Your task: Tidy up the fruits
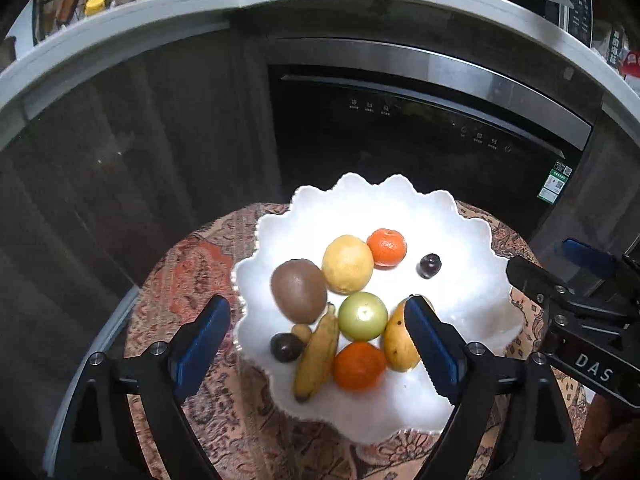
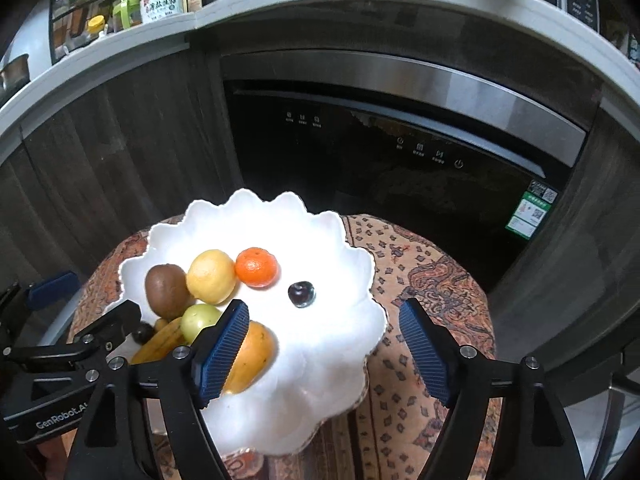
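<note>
A white scalloped plate [image 1: 460, 216] [image 2: 352, 256] on a patterned cloth holds several fruits: a kiwi [image 1: 298, 290], a lemon [image 1: 347, 264], a mandarin [image 1: 387, 247], a dark plum [image 1: 430, 266] [image 2: 302, 294], a green fruit [image 1: 363, 316], a mango [image 1: 398, 340] [image 2: 250, 356], an orange [image 1: 359, 366] and a banana [image 1: 318, 356]. My left gripper [image 1: 316, 304] hangs open above the plate's near left part, nothing between its pads. My right gripper [image 2: 324, 308] is open over the plate's right edge, also empty; its left finger hides part of the mango.
The plate rests on a small round table with a patterned cloth [image 2: 420, 280]. Behind it stands a dark built-in appliance [image 1: 400, 128] under a grey counter [image 1: 120, 28] carrying bottles and jars [image 2: 160, 0]. A small dark fruit [image 1: 285, 347] lies by the banana.
</note>
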A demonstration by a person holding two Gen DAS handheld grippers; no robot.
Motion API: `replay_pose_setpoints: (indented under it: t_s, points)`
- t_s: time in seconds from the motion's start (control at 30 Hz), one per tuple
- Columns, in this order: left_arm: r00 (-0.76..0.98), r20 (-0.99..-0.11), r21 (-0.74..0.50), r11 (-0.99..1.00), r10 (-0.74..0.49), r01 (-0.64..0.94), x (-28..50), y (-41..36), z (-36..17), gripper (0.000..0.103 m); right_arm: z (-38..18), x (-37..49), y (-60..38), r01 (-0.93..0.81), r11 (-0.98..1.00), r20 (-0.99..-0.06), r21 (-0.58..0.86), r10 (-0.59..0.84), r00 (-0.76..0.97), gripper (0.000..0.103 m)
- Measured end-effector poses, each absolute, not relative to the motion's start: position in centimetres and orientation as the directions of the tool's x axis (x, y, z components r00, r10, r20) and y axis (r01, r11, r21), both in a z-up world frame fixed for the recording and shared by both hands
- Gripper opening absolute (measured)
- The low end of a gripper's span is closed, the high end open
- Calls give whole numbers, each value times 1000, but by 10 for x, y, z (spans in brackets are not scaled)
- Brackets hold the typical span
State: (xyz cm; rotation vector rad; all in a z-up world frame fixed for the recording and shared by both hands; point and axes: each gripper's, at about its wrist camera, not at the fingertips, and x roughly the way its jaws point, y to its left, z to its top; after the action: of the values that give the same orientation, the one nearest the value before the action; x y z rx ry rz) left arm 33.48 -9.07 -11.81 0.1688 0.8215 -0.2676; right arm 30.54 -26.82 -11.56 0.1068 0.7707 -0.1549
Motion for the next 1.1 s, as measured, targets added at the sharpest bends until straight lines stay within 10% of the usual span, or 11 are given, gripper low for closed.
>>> replay_pose_setpoints:
  t_s: [1.1]
  points:
    - [708,-697,60,975,-111,212,231,-54,-74,98,-74,207,-247,208,976,-647,62,-120,753,80]
